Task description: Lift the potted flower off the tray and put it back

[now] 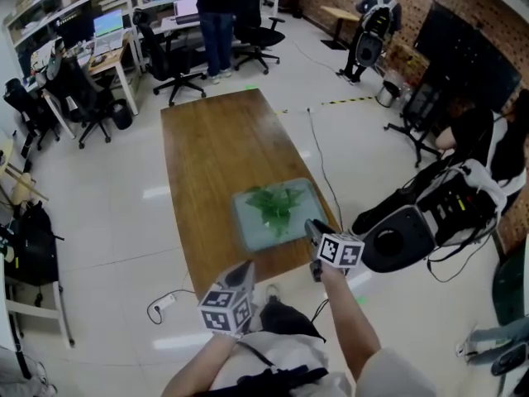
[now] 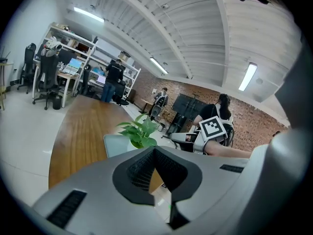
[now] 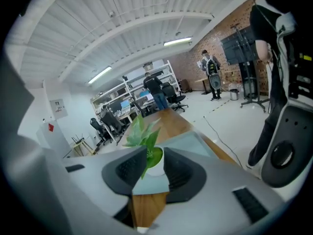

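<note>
A leafy green potted flower (image 1: 277, 205) stands on a pale grey tray (image 1: 248, 234) near the front end of a long wooden table (image 1: 215, 147). My right gripper (image 1: 311, 224) hovers at the tray's near right corner, apart from the plant. In the right gripper view its jaws (image 3: 155, 155) stand open, and the flower (image 3: 142, 133) with its white pot shows through the gap, farther off. My left gripper (image 1: 246, 265) is off the table's near edge, its jaws (image 2: 154, 151) shut with nothing in them. From the left gripper view the flower (image 2: 142, 131) rises beyond them.
A black and white machine (image 1: 413, 230) sits on the floor right of the table, with a cable (image 1: 318, 155) running alongside it. Office chairs (image 1: 169, 56), desks and standing people fill the far end. A dark bag (image 1: 29, 246) lies at the left.
</note>
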`<action>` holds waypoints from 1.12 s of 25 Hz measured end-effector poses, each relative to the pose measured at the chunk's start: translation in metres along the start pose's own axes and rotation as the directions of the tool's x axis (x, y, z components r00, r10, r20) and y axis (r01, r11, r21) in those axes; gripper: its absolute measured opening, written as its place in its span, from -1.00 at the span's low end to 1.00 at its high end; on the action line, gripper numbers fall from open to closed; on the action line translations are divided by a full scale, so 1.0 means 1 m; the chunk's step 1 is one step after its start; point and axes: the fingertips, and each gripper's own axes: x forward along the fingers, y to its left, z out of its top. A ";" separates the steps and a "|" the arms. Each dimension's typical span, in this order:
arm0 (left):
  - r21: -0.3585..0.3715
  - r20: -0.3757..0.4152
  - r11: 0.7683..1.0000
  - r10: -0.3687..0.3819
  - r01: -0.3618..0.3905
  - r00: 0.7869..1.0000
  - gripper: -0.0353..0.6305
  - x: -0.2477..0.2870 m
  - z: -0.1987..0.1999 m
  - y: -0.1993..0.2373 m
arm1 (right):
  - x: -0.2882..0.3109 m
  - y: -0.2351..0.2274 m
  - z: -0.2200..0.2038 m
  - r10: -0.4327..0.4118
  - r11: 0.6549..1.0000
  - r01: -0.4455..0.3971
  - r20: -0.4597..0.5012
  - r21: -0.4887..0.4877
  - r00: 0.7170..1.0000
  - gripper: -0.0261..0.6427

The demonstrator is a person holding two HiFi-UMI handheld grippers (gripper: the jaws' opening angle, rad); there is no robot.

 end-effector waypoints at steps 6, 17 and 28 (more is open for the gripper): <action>-0.034 -0.017 0.999 0.040 -0.041 0.999 -0.91 0.020 0.002 0.012 | 0.059 -0.019 -0.020 0.034 0.997 -0.027 -0.097 0.070 0.995 -0.52; -0.073 -0.002 0.990 0.118 -0.117 0.993 -0.91 0.043 0.020 0.038 | 0.129 -0.020 -0.044 0.126 0.980 -0.089 -0.208 0.177 0.970 -0.52; -0.135 0.028 0.973 0.194 -0.188 0.981 -0.91 0.028 0.021 0.071 | 0.146 -0.016 -0.044 0.120 0.982 -0.084 -0.210 0.171 0.970 -0.71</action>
